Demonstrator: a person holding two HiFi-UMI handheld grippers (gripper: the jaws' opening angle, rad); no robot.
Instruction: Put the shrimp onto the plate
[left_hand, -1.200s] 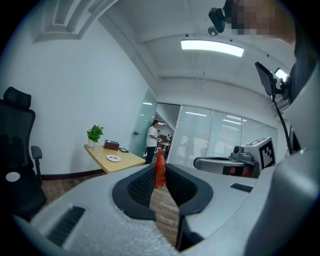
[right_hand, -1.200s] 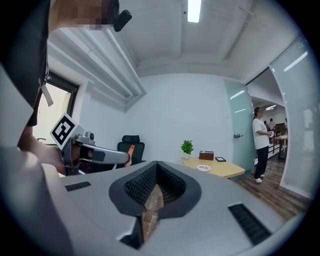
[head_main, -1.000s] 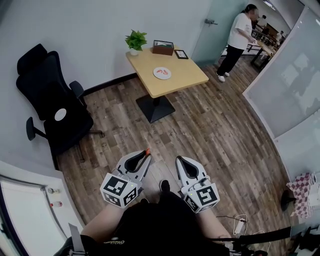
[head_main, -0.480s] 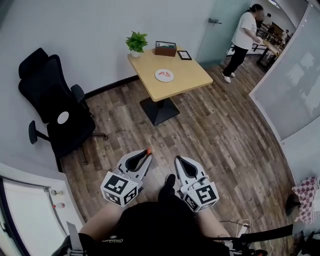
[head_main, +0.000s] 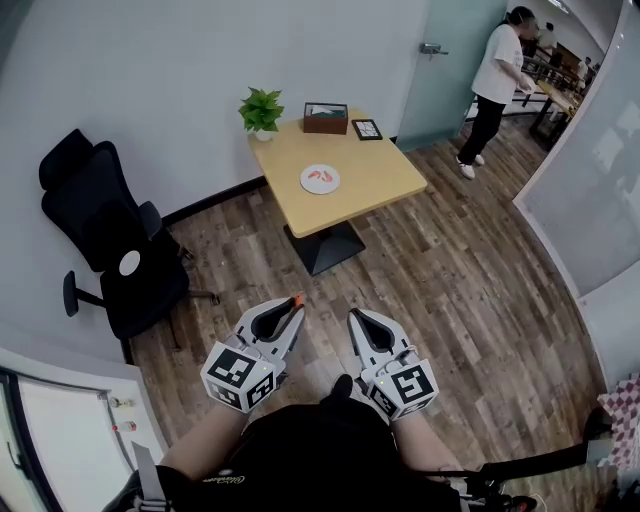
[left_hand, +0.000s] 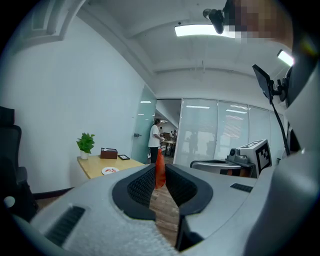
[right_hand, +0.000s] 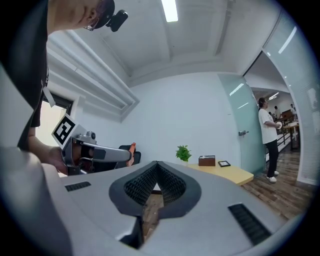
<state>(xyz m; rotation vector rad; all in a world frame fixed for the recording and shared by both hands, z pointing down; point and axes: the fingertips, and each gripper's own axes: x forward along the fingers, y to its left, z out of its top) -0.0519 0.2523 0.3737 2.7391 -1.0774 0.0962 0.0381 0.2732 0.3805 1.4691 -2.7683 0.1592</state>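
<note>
- The left tool (head_main: 293, 306) is pinching an orange shrimp (head_main: 296, 299). In the left gripper view the shrimp (left_hand: 159, 169) stands upright between the ribbed black pads, its tip poking past them.
- The right tool (head_main: 355, 319) is pressed together at the tips with nothing between.
- Both are held low over the wood floor (head_main: 450, 270), well apart from the worktop (head_main: 375, 172).
- A white plate (head_main: 320, 179) on that worktop already carries orange pieces.
- A potted plant (head_main: 261, 110), a brown box (head_main: 325, 118) and a small frame (head_main: 367, 128) line the far edge; any print there is too small to read.
- Each tool's cube (head_main: 240, 376) bears black-and-white square markers.
</note>
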